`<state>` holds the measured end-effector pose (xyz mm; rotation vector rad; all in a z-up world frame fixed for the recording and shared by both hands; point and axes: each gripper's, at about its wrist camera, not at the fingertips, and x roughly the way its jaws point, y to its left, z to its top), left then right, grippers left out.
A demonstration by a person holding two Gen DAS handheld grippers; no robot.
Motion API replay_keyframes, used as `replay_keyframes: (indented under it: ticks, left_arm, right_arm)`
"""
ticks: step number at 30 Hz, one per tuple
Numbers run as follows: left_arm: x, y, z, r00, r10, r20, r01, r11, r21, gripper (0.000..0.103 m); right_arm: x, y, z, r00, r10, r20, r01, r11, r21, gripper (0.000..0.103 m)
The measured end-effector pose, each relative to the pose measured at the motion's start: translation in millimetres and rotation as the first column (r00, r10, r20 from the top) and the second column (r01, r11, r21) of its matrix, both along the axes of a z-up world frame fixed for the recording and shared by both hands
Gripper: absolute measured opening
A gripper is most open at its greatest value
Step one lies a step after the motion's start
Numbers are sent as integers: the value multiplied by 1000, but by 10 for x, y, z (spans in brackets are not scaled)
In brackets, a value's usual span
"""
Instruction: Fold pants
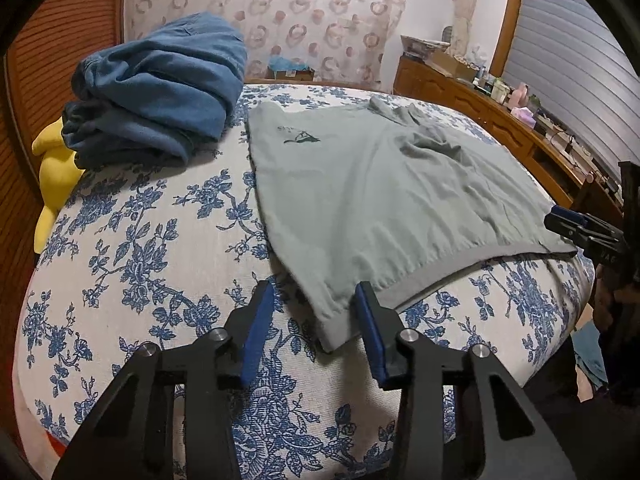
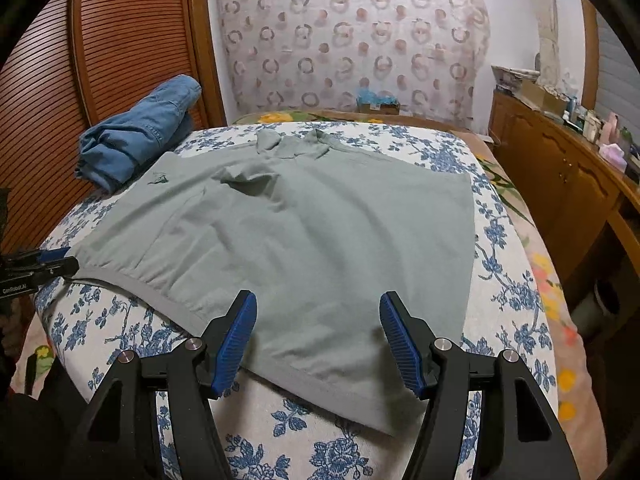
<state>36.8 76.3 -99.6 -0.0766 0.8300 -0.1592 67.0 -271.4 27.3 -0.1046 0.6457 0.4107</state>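
a pale grey-green knit garment (image 2: pixel 304 240) with a ribbed hem and a small dark emblem lies spread flat on a white bedcover printed with blue flowers (image 1: pixel 132 264), its hem toward the cameras and its collar end toward the far edge, where the cloth is bunched into a few folds. the left gripper (image 1: pixel 314 328) hovers over the near left corner of the hem with its blue-padded jaws spread wide and nothing between them; one pad sits beside the corner, the other above the cloth edge. the right gripper (image 2: pixel 318 336) hangs over the near right part of the hem, jaws likewise wide apart and empty, the hem corner lying just below and between them. in the left wrist view the right gripper appears at the far right edge, near the hem's other corner. a heap of folded blue denim clothing (image 1: pixel 160 92) rests at the far left of the bed, just beside the garment's shoulder, with a yellow soft toy (image 1: pixel 52 184) below it against a brown slatted wooden door (image 2: pixel 132 48). a cluttered wooden sideboard (image 2: pixel 560 168) runs along the right.
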Motion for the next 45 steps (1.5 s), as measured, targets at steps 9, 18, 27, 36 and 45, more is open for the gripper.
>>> replay_keyframes:
  ticks: [9,18,27,36,45]
  left_arm:
    - [143,-113,87,998,-63,25,64,998,-22,5]
    - [394,-560,483,978,-177,105,178,984,8,4]
    - [693,-1206,692,942,-302,147,297,953,50,4]
    - [858,-1847,914,895,-414,166,411,910,50,4]
    - [902,-2204,1011,871,-462,169,462,886,40,4]
  right_arm:
    - [-7,-30,-70,1000,-6,-12,6,1000,4,66]
    - [-58,-144,-57,1000,-16,2,16,999,35,66]
    - [-138,-348,-49,999,-47,24,46,998,53,66]
    - [-203,-527,-31,997,-70,43,67,995,72,66]
    - [-281,-646,-20,995,-85,48,81,994,79,66]
